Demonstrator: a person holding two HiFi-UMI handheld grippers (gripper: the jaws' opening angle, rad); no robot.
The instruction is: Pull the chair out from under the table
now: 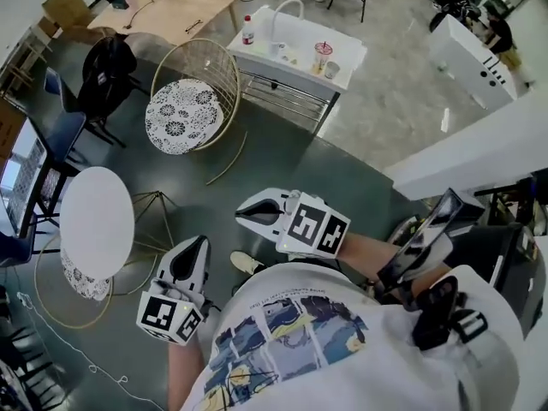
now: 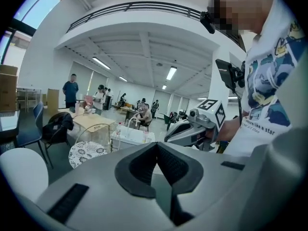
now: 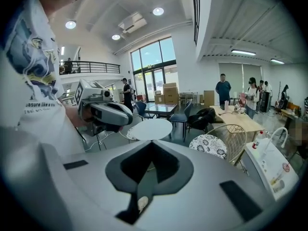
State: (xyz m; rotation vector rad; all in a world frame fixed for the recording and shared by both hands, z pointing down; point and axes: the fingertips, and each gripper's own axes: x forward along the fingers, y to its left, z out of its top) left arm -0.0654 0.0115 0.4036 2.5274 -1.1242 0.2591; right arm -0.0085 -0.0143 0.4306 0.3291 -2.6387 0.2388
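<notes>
Nearest the lens, a white printed T-shirt (image 1: 342, 358). Just ahead of it, the left gripper (image 1: 200, 241) and right gripper (image 1: 242, 213), both in the air over a dark floor (image 1: 282, 157), each with tongs pressed together on nothing. Beyond the left gripper and untouched by it, a round white table (image 1: 96, 217) on thin gold wire legs, the chair (image 1: 81, 279) tucked under its near edge, only a slice of floral cushion and a gold ring base showing. Farther off, a second wire chair (image 1: 193, 101) with floral cushion, free on the floor between the round table and a white sink unit (image 1: 295, 54) bearing a bottle (image 1: 247, 31) and cup (image 1: 322, 56). Behind, a wooden table (image 1: 171, 11); dark chairs (image 1: 64, 131) along the left edge. To the right, a white ledge (image 1: 479, 148) close by and pale floor (image 1: 385, 110) past it. Open dark floor between grippers, round table and free chair; a white cable (image 1: 51, 332) trailing beside the ring base. In both gripper views, a bright, high-ceilinged hall with people at the far end.
</notes>
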